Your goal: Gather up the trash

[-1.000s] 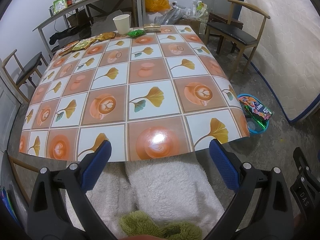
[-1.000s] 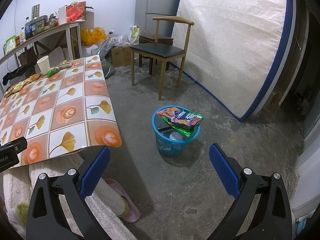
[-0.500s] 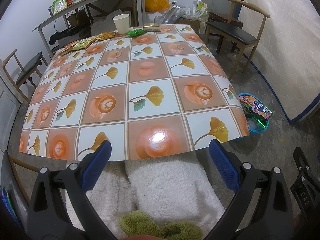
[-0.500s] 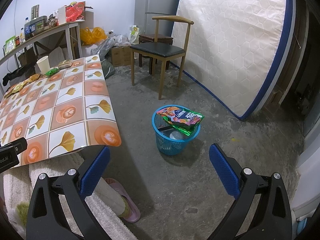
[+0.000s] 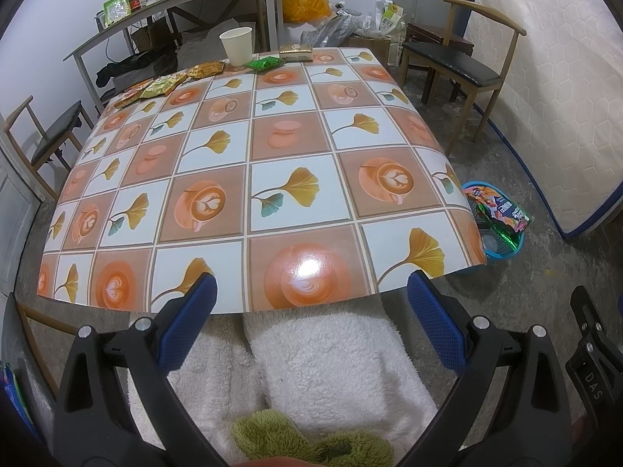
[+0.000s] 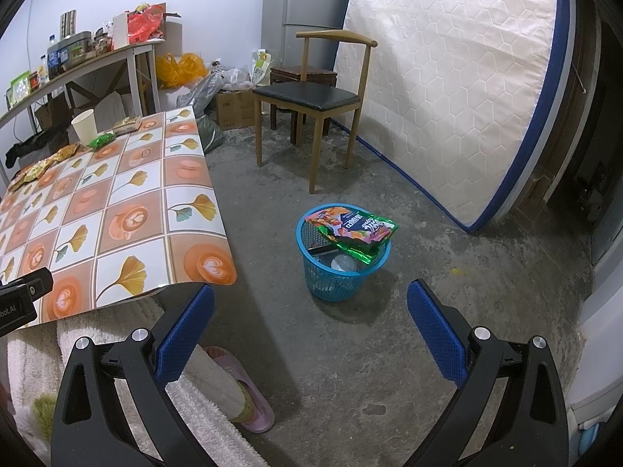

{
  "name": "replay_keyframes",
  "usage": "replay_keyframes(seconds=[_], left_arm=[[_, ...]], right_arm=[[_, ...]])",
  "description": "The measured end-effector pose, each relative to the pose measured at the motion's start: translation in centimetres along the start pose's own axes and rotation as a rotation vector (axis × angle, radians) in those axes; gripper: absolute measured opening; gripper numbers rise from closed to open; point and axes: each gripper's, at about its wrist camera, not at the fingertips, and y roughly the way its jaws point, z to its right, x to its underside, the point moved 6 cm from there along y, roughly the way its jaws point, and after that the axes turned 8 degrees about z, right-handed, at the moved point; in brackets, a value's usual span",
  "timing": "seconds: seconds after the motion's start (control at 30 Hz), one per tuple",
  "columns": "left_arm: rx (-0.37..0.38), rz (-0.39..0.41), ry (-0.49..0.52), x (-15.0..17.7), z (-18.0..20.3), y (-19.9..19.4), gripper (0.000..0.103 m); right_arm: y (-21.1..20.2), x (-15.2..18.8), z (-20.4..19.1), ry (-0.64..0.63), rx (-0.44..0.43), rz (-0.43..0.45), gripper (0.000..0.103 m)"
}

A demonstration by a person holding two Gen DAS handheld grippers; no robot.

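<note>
Claws, left (image 5: 311,319) and right (image 6: 310,321), gape empty; basket (image 6: 338,286) near table (image 5: 249,179) edge.

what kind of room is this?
Likely a lived-in home room doubling as storage: a mattress leans against the wall, a fridge stands in the corner, and a dining table holds snack wrappers.

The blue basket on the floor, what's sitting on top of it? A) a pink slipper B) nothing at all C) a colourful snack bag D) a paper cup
C: a colourful snack bag lies across the rim of the blue basket; the paper cup is on the table.
</note>
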Motion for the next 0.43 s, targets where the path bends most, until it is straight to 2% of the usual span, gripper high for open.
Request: replay_keyframes(seconds=[0.43], left_arm=[[0.002,0.001,-0.004,-0.02,-0.04,-0.03,0.094]], right_arm=[[0.08,0.31,-0.21,0.0,-0.001,0.004,0.096]])
